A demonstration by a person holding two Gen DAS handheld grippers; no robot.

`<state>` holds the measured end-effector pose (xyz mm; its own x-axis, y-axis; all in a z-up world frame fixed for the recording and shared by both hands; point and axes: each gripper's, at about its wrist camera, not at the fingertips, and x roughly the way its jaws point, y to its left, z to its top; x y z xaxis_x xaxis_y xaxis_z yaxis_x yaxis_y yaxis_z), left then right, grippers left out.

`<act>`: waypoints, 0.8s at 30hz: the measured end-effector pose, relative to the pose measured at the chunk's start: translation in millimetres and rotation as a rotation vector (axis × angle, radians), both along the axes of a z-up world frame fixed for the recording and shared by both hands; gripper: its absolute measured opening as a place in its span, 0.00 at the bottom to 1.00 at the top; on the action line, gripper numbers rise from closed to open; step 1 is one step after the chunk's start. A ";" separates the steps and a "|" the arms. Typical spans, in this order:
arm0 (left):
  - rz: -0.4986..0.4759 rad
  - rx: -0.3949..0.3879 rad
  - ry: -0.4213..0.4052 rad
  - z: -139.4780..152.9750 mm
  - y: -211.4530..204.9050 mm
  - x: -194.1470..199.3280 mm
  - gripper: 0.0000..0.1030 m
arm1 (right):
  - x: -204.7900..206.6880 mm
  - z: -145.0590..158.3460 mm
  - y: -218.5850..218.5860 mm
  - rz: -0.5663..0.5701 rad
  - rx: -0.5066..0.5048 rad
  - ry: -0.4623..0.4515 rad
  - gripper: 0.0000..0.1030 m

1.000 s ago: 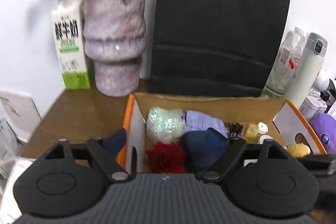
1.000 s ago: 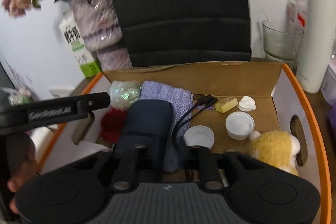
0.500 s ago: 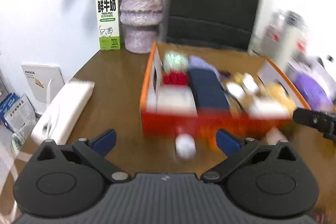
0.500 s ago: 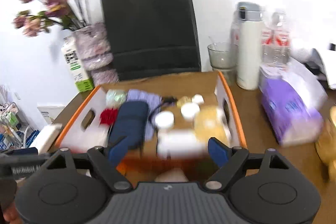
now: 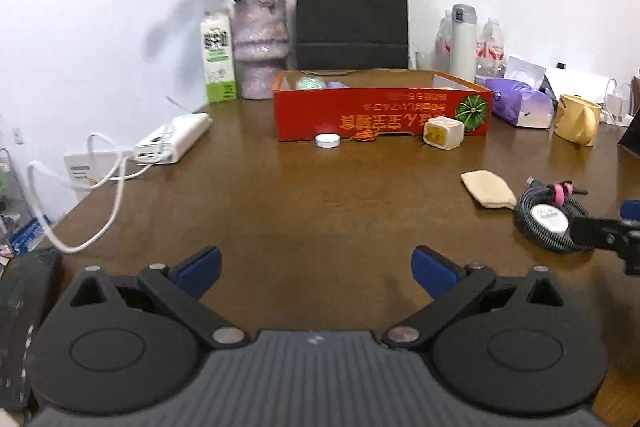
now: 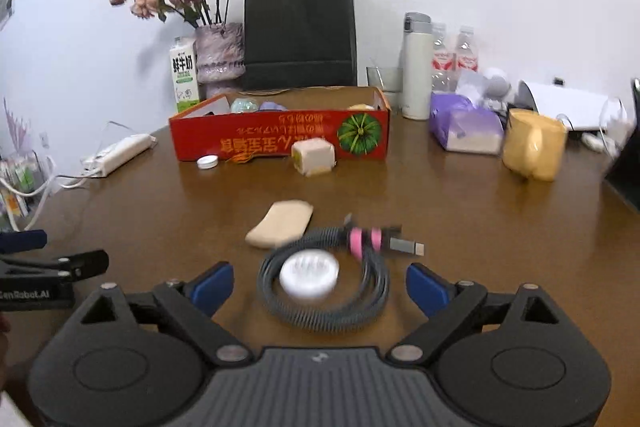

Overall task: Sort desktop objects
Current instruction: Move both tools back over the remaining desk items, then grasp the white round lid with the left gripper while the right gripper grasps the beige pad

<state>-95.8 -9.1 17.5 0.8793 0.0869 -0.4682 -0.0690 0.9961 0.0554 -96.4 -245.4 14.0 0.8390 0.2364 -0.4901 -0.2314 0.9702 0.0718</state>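
Coiled cable (image 6: 324,291) before right gripper (image 6: 320,285) (jaws opening), unheld

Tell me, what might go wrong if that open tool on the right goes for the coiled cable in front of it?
The right tool, its jaws opening with nothing gripped, faces the coiled cable. A white cap lies inside the coil, so a careless pinch could grab or flick the cap instead. The cable's loose plug end sticks out and might snag or drag the beige pad close beside it. The floppy coil could also unwind when lifted.
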 end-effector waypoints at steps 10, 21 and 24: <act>0.028 0.014 0.003 -3.7 -1.9 4.3 1.00 | -14.6 -10.9 10.2 -0.022 -0.031 -0.087 0.92; -0.023 -0.032 0.104 -2.7 2.4 20.7 1.00 | 1.3 -12.8 5.4 -0.017 0.023 0.011 0.91; -0.037 -0.151 0.164 6.8 11.0 46.0 1.00 | 13.5 -5.0 15.5 0.038 -0.006 0.058 0.88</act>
